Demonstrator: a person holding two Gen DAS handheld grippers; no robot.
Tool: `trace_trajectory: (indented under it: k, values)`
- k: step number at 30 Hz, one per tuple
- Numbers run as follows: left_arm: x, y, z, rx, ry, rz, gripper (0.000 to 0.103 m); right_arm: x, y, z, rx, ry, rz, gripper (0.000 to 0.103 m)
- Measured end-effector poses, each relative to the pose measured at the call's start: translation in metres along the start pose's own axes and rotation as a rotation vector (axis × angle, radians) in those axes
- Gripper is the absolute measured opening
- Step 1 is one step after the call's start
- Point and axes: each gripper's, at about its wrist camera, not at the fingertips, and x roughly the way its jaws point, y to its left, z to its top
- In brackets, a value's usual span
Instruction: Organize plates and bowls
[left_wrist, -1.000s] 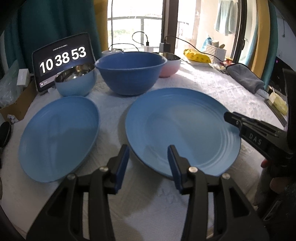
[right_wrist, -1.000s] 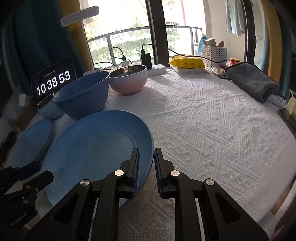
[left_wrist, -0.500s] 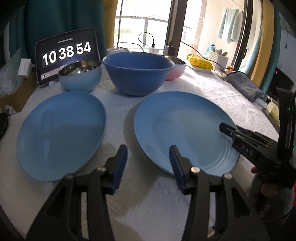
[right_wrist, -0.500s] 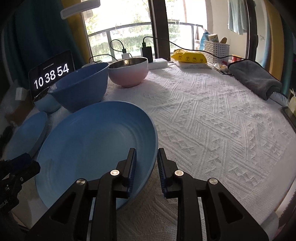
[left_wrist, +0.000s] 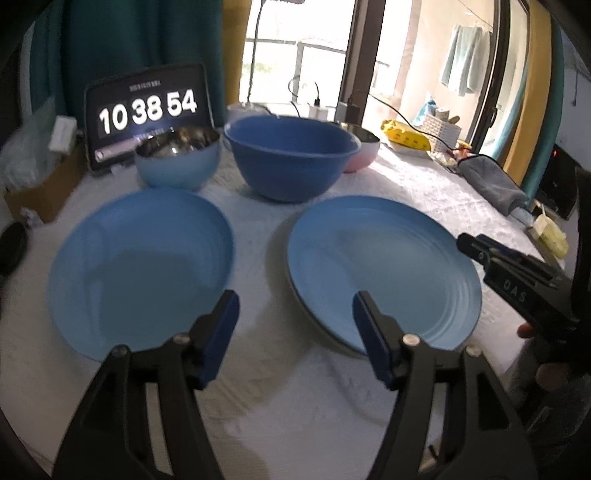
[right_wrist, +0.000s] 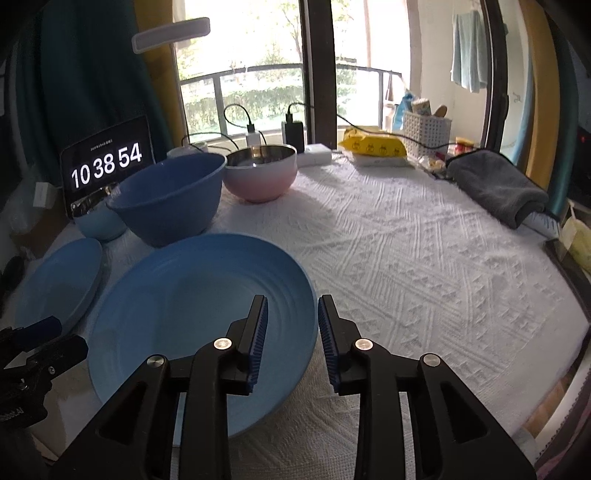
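Observation:
Two blue plates lie side by side on the white cloth: the left plate (left_wrist: 140, 266) (right_wrist: 55, 284) and the ridged right plate (left_wrist: 384, 266) (right_wrist: 199, 317). Behind them stand a light blue steel-lined bowl (left_wrist: 177, 162) (right_wrist: 98, 218), a big dark blue bowl (left_wrist: 291, 155) (right_wrist: 166, 195) and a pink steel-lined bowl (right_wrist: 260, 173) (left_wrist: 360, 153). My left gripper (left_wrist: 295, 314) is open and empty, above the cloth between the two plates' near edges. My right gripper (right_wrist: 290, 321) is open and straddles the right plate's near right rim; it also shows in the left wrist view (left_wrist: 480, 251).
A tablet clock (left_wrist: 147, 114) stands at the back left. A grey rolled towel (right_wrist: 495, 184), a yellow packet (right_wrist: 373, 147), a white basket (right_wrist: 424, 129) and chargers with cables (right_wrist: 291, 133) line the far edge. The table's right edge (right_wrist: 569, 280) drops off.
My left gripper has opened wider and swung left, so both plates are now in front. My right gripper has opened from nearly shut around the right plate's rim.

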Motion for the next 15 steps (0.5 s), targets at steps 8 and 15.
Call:
trace_trajectory:
  k: [8,15]
  values:
    - [-0.019,0.021,0.008,-0.031,-0.056,0.011,0.065,-0.010,0.017,0.010,-0.015,-0.024,0.038,0.030]
    - [-0.030,0.048,0.013,-0.076,-0.091,0.037,0.065,-0.013,0.038,0.018,-0.037,-0.037,0.087,0.031]
